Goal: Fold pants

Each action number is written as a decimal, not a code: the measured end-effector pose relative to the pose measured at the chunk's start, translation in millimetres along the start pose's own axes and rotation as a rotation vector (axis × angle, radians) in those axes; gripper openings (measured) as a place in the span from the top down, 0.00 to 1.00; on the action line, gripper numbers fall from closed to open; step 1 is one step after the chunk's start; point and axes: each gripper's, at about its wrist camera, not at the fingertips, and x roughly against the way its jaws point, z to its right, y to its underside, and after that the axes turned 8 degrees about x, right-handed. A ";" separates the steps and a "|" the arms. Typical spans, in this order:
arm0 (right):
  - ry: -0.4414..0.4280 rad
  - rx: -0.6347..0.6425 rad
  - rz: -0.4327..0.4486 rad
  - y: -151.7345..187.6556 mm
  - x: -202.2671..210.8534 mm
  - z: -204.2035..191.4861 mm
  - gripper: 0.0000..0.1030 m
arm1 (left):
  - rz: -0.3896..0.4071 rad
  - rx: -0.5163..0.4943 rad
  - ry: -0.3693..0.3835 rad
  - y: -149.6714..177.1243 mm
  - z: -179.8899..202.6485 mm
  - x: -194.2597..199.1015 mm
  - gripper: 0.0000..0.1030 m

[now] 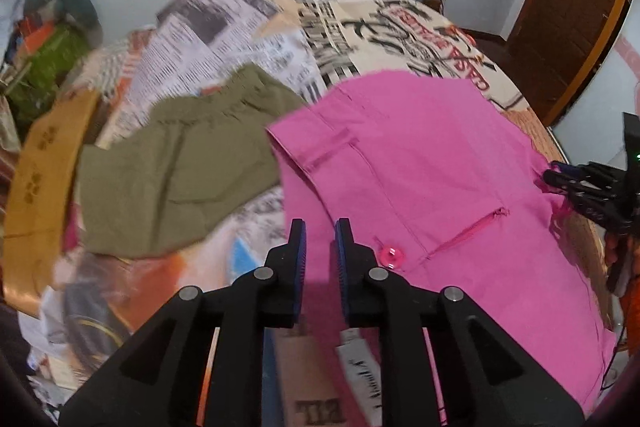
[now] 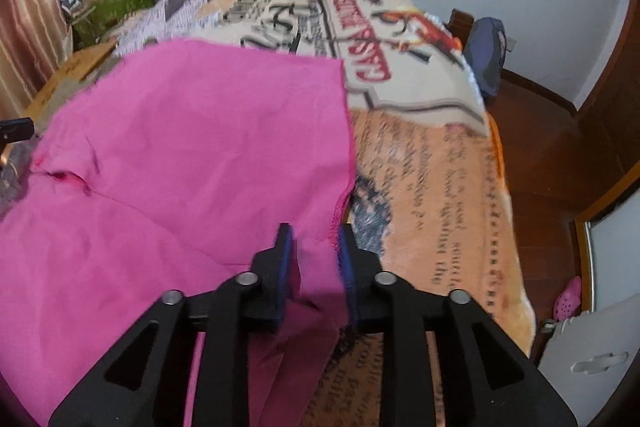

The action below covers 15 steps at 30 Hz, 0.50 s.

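Note:
Pink pants [image 1: 420, 167] lie spread flat on the newspaper-print bed cover [image 1: 256, 27], with a pink button [image 1: 391, 254] and a pocket slit showing. My left gripper [image 1: 321, 239] hovers over their near left edge. Its jaws stand a narrow gap apart, and the cloth lies below them, not pinched. In the right wrist view the pink pants [image 2: 192, 147] fill the left half. My right gripper [image 2: 314, 243] is over their right hem, jaws apart, with a loose fold of cloth in the gap and no pad pressing on it.
Olive-green pants [image 1: 180, 167] lie folded left of the pink ones. A cardboard box [image 1: 40, 187] and a pile of clothes [image 1: 52, 55] sit at the bed's left. To the right are the wooden floor [image 2: 532, 147], a backpack [image 2: 486, 55] and a pink shoe [image 2: 568, 297].

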 end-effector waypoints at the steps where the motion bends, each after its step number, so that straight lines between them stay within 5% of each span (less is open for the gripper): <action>1: -0.003 -0.001 0.020 -3.4 6.2 0.9 0.72 | 0.016 0.001 -0.006 -5.5 -3.0 5.2 0.82; 6: 0.013 0.006 0.139 -28.2 36.2 2.3 0.51 | 0.085 0.019 -0.032 -26.5 -15.1 14.8 0.59; 9: 0.017 0.018 0.179 -43.6 38.8 3.0 0.38 | 0.089 0.024 -0.029 -40.5 -20.6 7.5 0.59; 15: 0.013 0.007 0.205 -71.7 14.2 13.7 0.37 | 0.040 0.024 -0.024 -56.4 -25.9 -31.3 0.59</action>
